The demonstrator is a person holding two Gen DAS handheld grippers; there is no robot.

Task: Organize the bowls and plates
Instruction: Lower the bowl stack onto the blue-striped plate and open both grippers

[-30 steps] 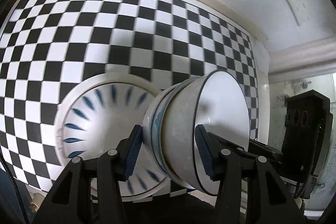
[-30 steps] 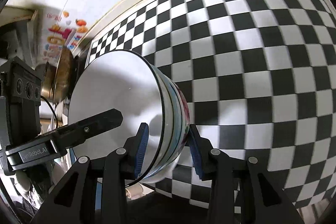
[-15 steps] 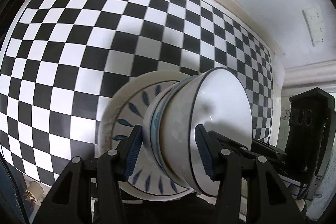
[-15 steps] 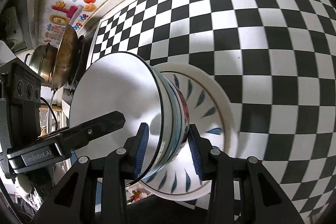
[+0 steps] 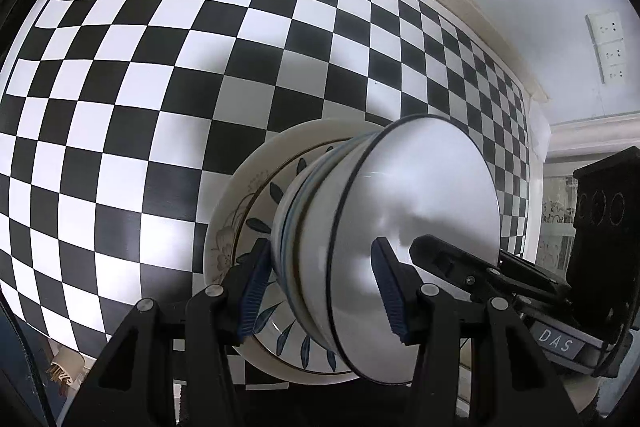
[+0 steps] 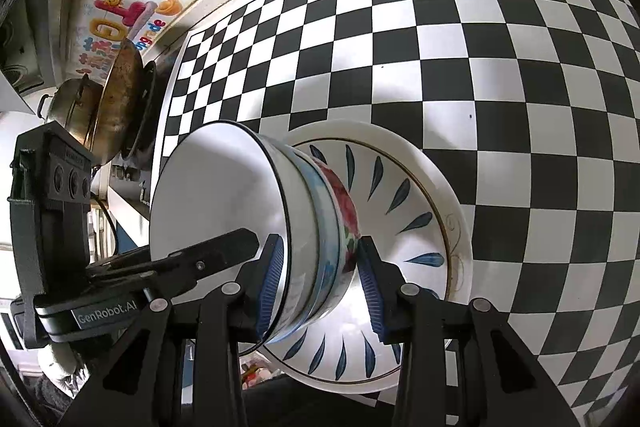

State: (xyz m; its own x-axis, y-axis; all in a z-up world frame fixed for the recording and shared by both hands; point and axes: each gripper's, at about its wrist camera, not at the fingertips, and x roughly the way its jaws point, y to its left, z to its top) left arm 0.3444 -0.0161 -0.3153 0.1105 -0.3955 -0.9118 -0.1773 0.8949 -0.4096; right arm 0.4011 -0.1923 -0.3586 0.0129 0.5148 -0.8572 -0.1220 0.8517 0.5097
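- Two hand-held grippers share one load: a nested stack of bowls (image 5: 384,239), clamped from opposite sides above a checkered countertop (image 5: 160,67).
- The left gripper (image 5: 320,287) has its blue pads pressed on the stack's wall, one inside the top bowl's rim and one against the outer side; the right gripper (image 6: 316,283) bites the opposite edge the same way, so the weight appears split and the stack kept from tipping.
- Directly beyond both sets of fingertips lies a pile of plates (image 6: 420,227), the upper one ringed with blue leaf marks, a gold-trimmed floral plate (image 5: 224,239) beneath it.
- The stack hangs over the plate centre, the lowest bowl (image 6: 344,211), red-flowered, nearest the plate; contact cannot be confirmed.
- The top bowl (image 6: 216,195) is white with a dark rim and empty; the bowls under it hold only each other.
- In the right wrist view, pots (image 6: 100,107) stand far off to the grippers' left, beside the counter edge.
- Judged: bowls are being set onto the plates.
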